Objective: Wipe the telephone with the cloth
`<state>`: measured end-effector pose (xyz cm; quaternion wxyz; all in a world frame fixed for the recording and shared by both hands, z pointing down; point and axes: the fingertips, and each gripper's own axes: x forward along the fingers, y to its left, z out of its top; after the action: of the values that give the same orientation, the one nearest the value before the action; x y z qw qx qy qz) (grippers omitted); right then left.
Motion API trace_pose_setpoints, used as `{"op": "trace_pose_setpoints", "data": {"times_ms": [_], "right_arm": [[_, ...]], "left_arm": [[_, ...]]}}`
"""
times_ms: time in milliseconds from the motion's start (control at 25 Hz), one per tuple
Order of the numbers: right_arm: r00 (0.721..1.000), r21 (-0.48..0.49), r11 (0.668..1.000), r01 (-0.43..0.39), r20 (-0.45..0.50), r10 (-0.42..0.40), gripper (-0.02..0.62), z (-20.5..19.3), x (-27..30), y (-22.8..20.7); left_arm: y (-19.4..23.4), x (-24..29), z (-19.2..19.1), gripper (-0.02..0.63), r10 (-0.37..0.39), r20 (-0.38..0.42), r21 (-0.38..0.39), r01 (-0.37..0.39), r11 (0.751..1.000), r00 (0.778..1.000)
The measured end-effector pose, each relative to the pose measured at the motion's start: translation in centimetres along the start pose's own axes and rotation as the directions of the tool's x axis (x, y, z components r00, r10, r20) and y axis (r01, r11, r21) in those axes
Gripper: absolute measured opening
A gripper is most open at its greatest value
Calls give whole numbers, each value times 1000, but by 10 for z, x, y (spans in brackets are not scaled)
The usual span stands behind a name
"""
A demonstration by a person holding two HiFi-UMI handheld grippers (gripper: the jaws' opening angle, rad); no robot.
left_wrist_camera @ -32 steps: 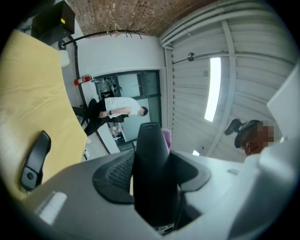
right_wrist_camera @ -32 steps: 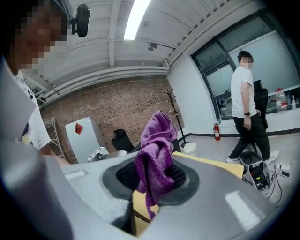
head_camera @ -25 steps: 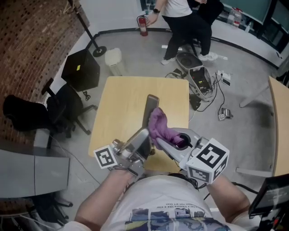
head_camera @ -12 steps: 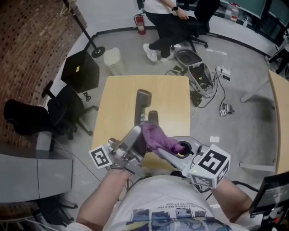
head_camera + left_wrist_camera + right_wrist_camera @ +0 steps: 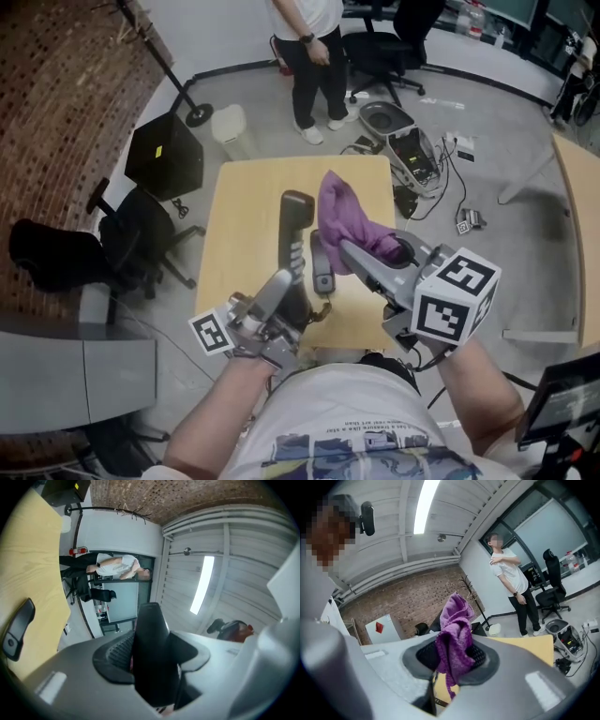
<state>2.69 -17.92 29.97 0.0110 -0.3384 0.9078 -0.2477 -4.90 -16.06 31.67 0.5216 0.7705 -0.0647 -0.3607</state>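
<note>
My left gripper [image 5: 284, 284] is shut on the lower end of a black telephone handset [image 5: 294, 223], which stands tilted up over the yellow table [image 5: 244, 225]. In the left gripper view the handset [image 5: 151, 658] fills the gap between the jaws. My right gripper [image 5: 364, 251] is shut on a purple cloth [image 5: 343, 217], held just right of the handset and apart from it. In the right gripper view the cloth [image 5: 454, 641] sticks up out of the jaws. A slim dark telephone part [image 5: 322, 263] lies on the table between the grippers, seen also as the telephone part [image 5: 18, 628].
A person [image 5: 309, 47] stands beyond the table's far edge. A black box [image 5: 167, 150], a white bin [image 5: 230, 122] and an office chair [image 5: 141, 234] are at the left. A computer case with cables [image 5: 408, 150] lies on the floor at the right, near another table [image 5: 577, 234].
The right gripper has lifted the cloth off the handset and carried it up and to the right. The handset has risen a little. The person in the background has walked left.
</note>
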Motion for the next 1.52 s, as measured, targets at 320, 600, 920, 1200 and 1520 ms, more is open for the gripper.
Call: {"op": "trace_pose_setpoints", "data": {"times_ms": [320, 600, 920, 1200, 1520], "right_arm": [[993, 16, 997, -78, -86, 79, 84, -32, 15, 41], [974, -50, 990, -132, -194, 120, 84, -52, 11, 70], [937, -57, 976, -208, -299, 182, 84, -89, -10, 91], [959, -58, 986, -157, -249, 138, 84, -72, -15, 73], [998, 102, 994, -43, -49, 48, 84, -18, 7, 36]], "left_arm": [[-11, -4, 4, 250, -55, 9, -14, 55, 998, 998], [-17, -14, 11, 250, -78, 5, -20, 78, 997, 997], [-22, -15, 17, 250, -105, 29, -4, 105, 994, 994], [-30, -18, 17, 250, -139, 23, -14, 139, 990, 990], [-32, -15, 5, 250, -156, 0, -33, 156, 987, 988]]}}
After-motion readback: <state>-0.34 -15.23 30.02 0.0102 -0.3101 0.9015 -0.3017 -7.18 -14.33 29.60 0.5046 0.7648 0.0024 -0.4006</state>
